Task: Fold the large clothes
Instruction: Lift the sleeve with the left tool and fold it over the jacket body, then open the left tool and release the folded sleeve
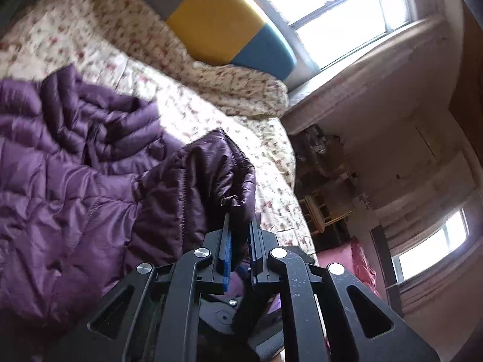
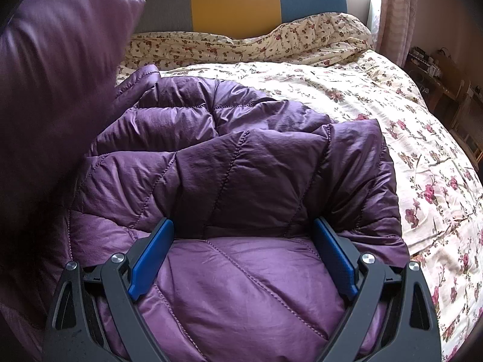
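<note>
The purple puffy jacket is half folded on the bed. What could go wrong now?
1. The left gripper pinches only a small bunch of the slippery purple puffer jacket, so the lifted part might slide out.
2. The right gripper is open with its pads only resting on the jacket, so the folded layers might puff back open or shift.
3. Dragging the jacket could rumple the floral bedspread underneath.

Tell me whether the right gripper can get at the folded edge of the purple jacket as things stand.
Probably yes. The right gripper is open above the purple jacket, the folded edge just beyond its fingertips, nothing between. The left gripper grips another part.
</note>
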`<state>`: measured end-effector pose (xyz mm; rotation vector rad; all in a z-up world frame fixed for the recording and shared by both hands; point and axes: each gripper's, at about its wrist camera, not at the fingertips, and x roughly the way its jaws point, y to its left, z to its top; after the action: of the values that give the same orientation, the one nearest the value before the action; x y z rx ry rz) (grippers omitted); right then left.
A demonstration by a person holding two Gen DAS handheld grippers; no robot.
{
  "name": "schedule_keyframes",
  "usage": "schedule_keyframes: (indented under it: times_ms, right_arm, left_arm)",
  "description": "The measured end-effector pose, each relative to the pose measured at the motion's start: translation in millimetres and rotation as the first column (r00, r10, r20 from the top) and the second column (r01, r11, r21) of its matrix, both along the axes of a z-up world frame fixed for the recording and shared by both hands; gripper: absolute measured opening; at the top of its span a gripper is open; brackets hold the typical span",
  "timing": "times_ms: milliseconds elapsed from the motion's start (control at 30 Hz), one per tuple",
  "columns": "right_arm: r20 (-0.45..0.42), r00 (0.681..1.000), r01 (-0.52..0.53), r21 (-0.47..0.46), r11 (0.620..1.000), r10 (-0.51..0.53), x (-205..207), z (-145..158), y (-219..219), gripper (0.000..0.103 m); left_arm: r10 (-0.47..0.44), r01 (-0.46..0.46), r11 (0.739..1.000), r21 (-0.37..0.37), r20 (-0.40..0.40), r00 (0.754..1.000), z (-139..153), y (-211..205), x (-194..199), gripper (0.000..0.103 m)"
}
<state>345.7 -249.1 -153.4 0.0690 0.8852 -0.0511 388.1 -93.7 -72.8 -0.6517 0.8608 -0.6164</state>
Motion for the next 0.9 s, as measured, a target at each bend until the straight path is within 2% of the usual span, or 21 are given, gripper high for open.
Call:
schedule_keyframes:
  times_ms: [233, 267, 300, 333, 367, 600, 733, 900]
  right_arm:
    - [-0.001, 1.000, 0.000, -0.003, 1.000, 0.000, 0.2, 0.1, 0.4, 0.092]
    - [0.000, 1.000, 0.000, -0.002, 1.000, 0.000, 0.1, 0.2, 0.0, 0.092]
    - [-0.001, 1.000, 0.001, -0.002, 1.000, -0.001, 0.2, 0.3, 0.0, 0.092]
    - [-0.002, 1.000, 0.001, -0.004, 1.000, -0.001, 0.3, 0.5, -0.1, 0.092]
    - [-0.002, 1.000, 0.001, -0.005, 1.000, -0.001, 0.1, 0.8, -0.3, 0.092]
    - [-0.008, 1.000, 0.000, -0.011, 1.000, 0.000, -0.2, 3.4, 0.1, 0.092]
    - [-0.015, 1.000, -0.018, -0.013, 1.000, 0.018, -4.5, 11.5, -3.3, 0.090]
    - [-0.021, 0.999, -0.032, -0.021, 0.999, 0.032, -22.9, 25.6, -16.7, 0.089]
  left_arm:
    - [0.001, -0.001, 1.000, -0.006, -0.014, 1.000, -7.5, 13.9, -5.2, 0.008]
    - [-0.009, 0.009, 1.000, -0.005, -0.018, 1.000, -8.7, 14.4, -4.2, 0.014]
    - [-0.018, 0.018, 1.000, -0.010, -0.021, 1.000, -10.0, 14.8, -4.3, 0.046]
    - [-0.019, 0.019, 1.000, -0.021, -0.029, 0.999, -11.8, 15.5, -3.6, 0.062]
    - [-0.010, 0.009, 1.000, -0.024, -0.037, 0.999, -12.5, 17.1, -4.5, 0.070]
    - [0.093, -0.093, 0.996, 0.009, -0.015, 0.996, -10.6, 50.3, -22.3, 0.070]
    - [0.184, -0.182, 0.979, 0.088, -0.013, 0.983, -14.3, 82.3, -38.7, 0.070]
    - [0.283, -0.281, 0.938, 0.203, 0.018, 0.959, -18.0, 120.9, -60.8, 0.070]
